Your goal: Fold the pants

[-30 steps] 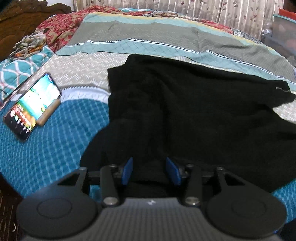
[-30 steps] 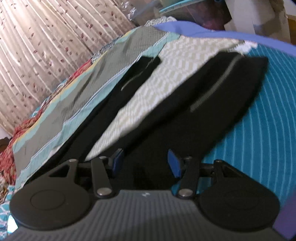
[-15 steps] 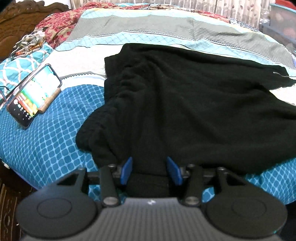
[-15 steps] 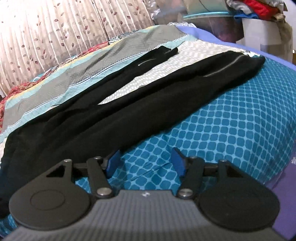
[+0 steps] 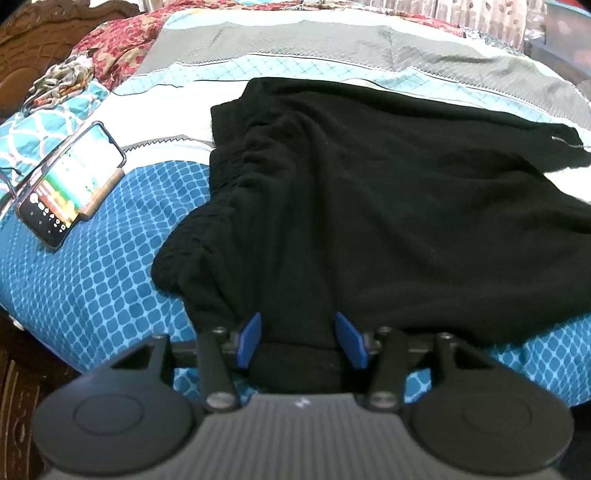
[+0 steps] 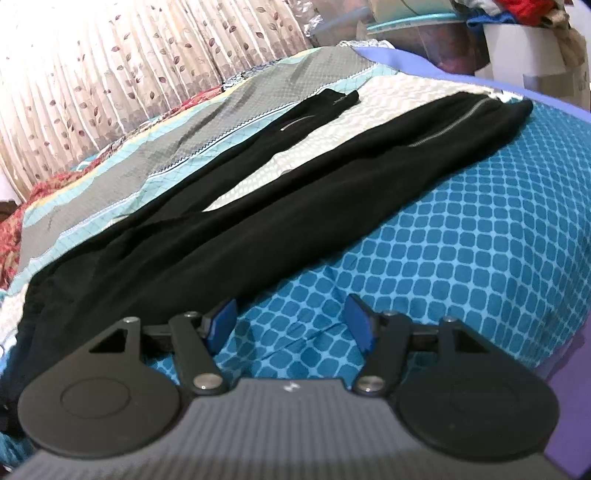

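Black pants (image 5: 369,206) lie spread on the bed, waist end near me in the left wrist view. In the right wrist view the pants (image 6: 258,229) stretch away with two legs apart, each with a grey zip near its cuff. My left gripper (image 5: 298,341) has its blue pads on either side of a bunch of the waistband and is shut on it. My right gripper (image 6: 291,325) is open and empty, over the blue bedspread just beside the near leg's edge.
A phone (image 5: 70,184) with a lit screen lies on a wooden stand at the left. The patterned bedspread (image 6: 461,240) covers the bed. Curtains (image 6: 110,74) hang behind. Plastic bins and boxes (image 6: 443,37) stand past the bed's far right. A wooden headboard (image 5: 44,33) stands at the left.
My right gripper let go of the near leg and drew back off it onto the bedspread. My left gripper keeps its hold on the waistband and pulled back slightly.
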Available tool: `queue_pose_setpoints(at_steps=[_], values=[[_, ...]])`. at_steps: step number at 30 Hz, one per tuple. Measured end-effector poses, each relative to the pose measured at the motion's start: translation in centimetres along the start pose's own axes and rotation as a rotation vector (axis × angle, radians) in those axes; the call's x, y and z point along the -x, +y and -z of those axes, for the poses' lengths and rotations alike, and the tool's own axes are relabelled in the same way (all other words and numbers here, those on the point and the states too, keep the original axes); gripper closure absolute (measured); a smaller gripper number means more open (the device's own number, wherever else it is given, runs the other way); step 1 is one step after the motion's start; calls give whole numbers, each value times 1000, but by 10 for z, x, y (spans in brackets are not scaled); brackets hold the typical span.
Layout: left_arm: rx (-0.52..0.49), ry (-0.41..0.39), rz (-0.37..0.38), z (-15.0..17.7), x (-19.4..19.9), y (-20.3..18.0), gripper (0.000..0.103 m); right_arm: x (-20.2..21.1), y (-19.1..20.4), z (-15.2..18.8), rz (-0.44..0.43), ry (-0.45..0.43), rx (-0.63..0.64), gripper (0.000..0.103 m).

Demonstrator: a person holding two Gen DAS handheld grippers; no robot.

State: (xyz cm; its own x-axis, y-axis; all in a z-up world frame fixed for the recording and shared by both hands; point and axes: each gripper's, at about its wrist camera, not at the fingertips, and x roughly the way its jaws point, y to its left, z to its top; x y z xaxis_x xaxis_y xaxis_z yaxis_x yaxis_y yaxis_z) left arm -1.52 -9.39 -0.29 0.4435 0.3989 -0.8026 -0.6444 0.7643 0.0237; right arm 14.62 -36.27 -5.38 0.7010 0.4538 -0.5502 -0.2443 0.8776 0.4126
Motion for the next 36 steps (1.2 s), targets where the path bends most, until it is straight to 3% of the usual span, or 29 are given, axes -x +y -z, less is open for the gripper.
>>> queue_pose_setpoints(at_steps=[8,14,26,36], values=[[-22,8,-34,1,-1,-5,55,4,-6,4,-28,2,-7,35],[-39,10,-63,1,-4,-11,51,3,2,7,-34,-2,65,25],[-57,22,-103,-2,-6,-18,48,4,13,6,4,5,116,25],[-57,24,-96,-3,-7,-20,47,-3,32,-9,113,145,157,25]])
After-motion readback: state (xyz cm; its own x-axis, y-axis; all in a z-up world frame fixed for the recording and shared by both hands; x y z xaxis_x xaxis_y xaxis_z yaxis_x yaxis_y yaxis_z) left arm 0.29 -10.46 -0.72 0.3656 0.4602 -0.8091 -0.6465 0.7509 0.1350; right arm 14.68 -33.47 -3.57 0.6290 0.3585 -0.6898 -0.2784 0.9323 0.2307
